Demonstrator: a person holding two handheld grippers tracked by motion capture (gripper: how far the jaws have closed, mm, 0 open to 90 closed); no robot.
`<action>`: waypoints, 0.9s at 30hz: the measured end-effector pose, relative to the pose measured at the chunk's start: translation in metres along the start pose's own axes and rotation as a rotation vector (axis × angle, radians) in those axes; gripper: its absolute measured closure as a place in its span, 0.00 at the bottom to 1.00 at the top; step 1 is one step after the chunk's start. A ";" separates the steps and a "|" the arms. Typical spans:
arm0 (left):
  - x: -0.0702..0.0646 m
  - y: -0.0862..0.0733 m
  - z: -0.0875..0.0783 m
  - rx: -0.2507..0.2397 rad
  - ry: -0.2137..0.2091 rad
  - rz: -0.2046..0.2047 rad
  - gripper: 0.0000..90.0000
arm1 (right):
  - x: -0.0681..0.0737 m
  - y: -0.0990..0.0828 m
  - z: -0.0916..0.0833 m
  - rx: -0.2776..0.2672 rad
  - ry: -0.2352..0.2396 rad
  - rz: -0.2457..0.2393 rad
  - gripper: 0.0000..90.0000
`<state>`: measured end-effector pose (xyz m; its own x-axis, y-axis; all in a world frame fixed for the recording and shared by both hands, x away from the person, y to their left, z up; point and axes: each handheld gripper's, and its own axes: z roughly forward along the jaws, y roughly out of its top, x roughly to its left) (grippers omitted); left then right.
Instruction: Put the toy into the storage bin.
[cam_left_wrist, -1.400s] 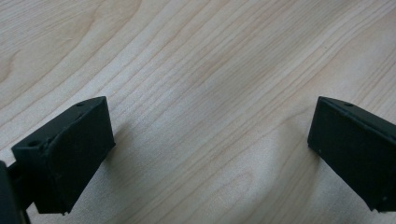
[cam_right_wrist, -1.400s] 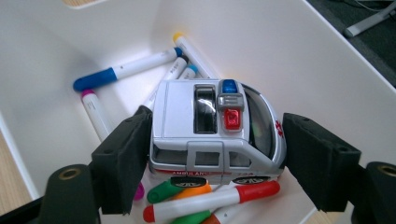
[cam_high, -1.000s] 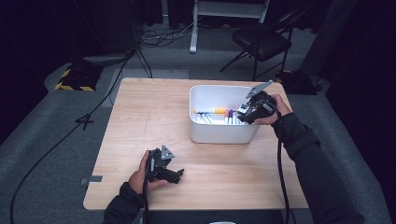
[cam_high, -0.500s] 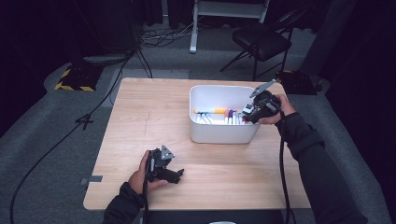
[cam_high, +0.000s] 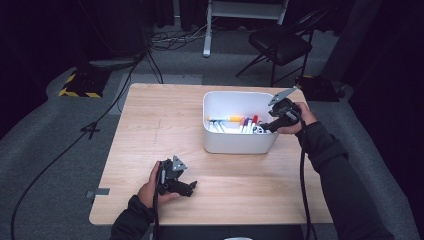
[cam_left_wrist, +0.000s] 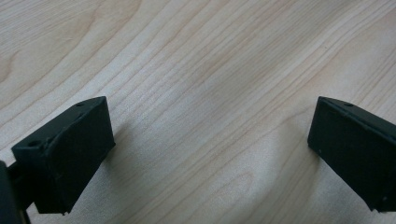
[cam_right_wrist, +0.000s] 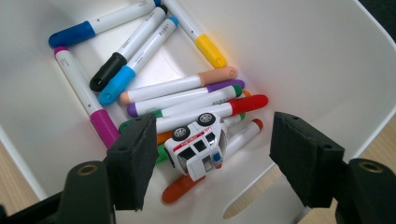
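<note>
1. White plastic is walling the bin (cam_high: 240, 145) that is sitting on the far right part of the wooden desk (cam_high: 150, 130), and your right hand-held gripper (cam_right_wrist: 212, 163) is hanging over its right end, pointing down into it.
2. You have just been narrowing that gripper's jaws, yet they are standing apart, with the toy ambulance (cam_right_wrist: 198, 147) lying between them and neither pad pressing on it.
3. That white toy with the red stripe is lying on its side, wheels facing the bin's far end, resting on top of the markers (cam_right_wrist: 187, 93) near the bin's right wall.
4. Among the markers, a red-capped one (cam_right_wrist: 247, 103) is running just behind the toy, and an orange-capped one (cam_right_wrist: 180, 189) is poking out beneath it.
5. Your left hand-held gripper (cam_left_wrist: 210, 154) is staying low over bare desk near the front edge, jaws spread wide with only wood grain between them; it looks to be resting on the surface, though I cannot be sure from the high view (cam_high: 175, 180).
</note>
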<state>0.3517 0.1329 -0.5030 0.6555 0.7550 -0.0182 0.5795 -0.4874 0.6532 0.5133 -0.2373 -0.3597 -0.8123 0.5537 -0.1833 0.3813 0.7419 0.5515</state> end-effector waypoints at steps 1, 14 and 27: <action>0.000 0.000 0.000 0.000 -0.002 0.001 0.00 | 0.000 0.000 0.000 -0.004 -0.001 0.003 0.36; 0.000 0.000 0.000 0.000 -0.002 0.002 0.01 | 0.002 -0.007 -0.008 -0.133 0.001 0.051 0.31; 0.000 0.000 0.000 0.000 -0.002 0.001 0.00 | 0.003 -0.017 -0.019 -0.272 -0.017 0.106 0.24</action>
<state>0.3518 0.1330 -0.5030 0.6572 0.7535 -0.0193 0.5788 -0.4881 0.6532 0.4954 -0.2555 -0.3542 -0.7659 0.6306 -0.1256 0.3291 0.5522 0.7660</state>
